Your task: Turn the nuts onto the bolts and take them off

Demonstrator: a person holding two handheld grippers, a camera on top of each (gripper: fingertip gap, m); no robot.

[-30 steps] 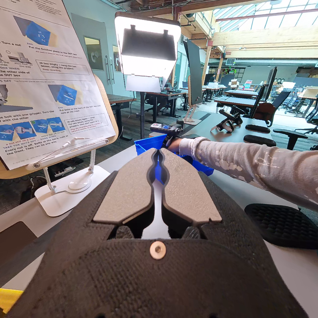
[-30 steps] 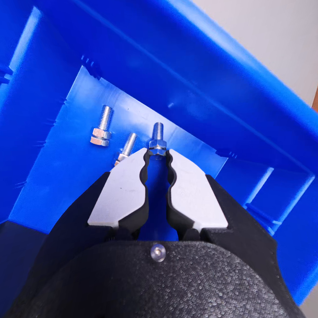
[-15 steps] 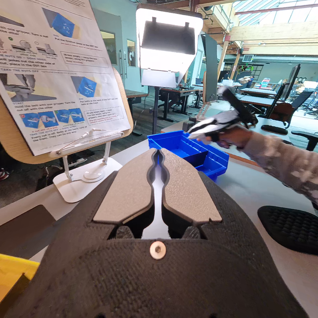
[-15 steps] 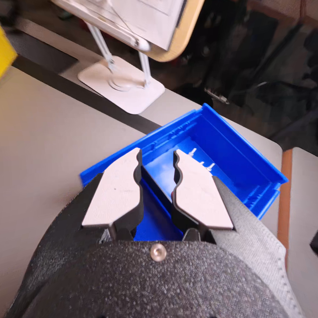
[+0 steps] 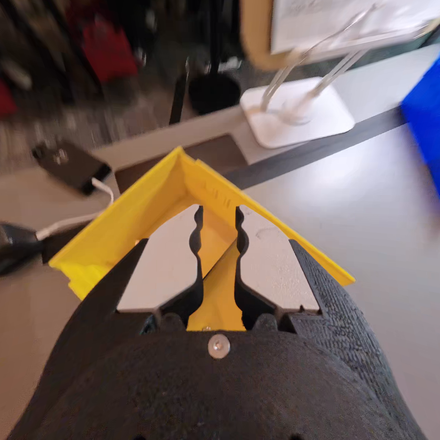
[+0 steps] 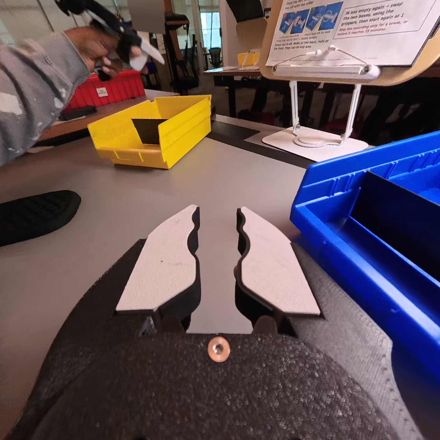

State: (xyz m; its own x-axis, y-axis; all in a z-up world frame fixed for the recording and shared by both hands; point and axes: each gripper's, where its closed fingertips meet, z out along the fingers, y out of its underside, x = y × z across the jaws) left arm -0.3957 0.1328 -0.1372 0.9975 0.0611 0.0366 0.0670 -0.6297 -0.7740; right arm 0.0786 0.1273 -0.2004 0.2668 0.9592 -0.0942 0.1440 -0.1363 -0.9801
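The left gripper [image 5: 217, 209] has its jaws spread above the yellow bin [image 5: 152, 209], empty. The right gripper [image 6: 217, 210] has its jaws spread over bare tabletop [image 6: 214, 181], the blue bin [image 6: 371, 238] just right of them; no nuts or bolts show.

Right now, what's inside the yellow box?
The yellow box shows a divider wall and bare yellow floor. The left gripper, open above it, covers most of the inside, so hidden parts may lie there.
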